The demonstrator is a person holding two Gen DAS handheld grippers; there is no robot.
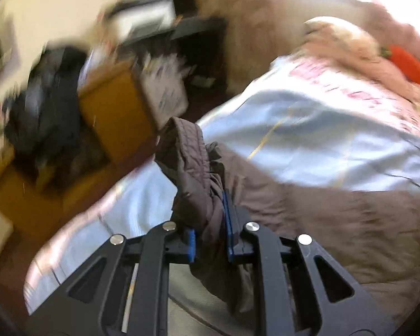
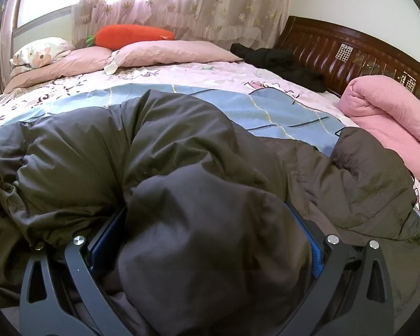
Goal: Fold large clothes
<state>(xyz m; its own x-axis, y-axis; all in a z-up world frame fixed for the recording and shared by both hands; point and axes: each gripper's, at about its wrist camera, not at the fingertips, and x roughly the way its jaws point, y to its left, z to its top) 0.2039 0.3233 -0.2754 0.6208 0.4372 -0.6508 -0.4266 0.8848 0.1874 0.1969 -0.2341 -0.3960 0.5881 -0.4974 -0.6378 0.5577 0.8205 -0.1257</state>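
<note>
A large brown padded jacket (image 2: 103,145) lies spread across the near part of the bed. In the left wrist view, which is motion-blurred, my left gripper (image 1: 208,224) is shut on a bunched, quilted edge of the jacket (image 1: 190,168) and holds it lifted above the bed. In the right wrist view my right gripper (image 2: 210,238) has its blue pads wide apart around a thick puffy fold of the jacket (image 2: 204,238), which fills the gap and touches both pads. Its fingertips are hidden by the fabric.
The bed has a blue and pink sheet (image 2: 266,106). Pink pillows (image 2: 168,51) and an orange carrot plush (image 2: 131,35) lie at the far side. A rolled pink quilt (image 2: 389,117), a black garment (image 2: 282,61) and the wooden headboard (image 2: 350,44) are at right. Cardboard boxes (image 1: 117,109) and clutter stand beside the bed.
</note>
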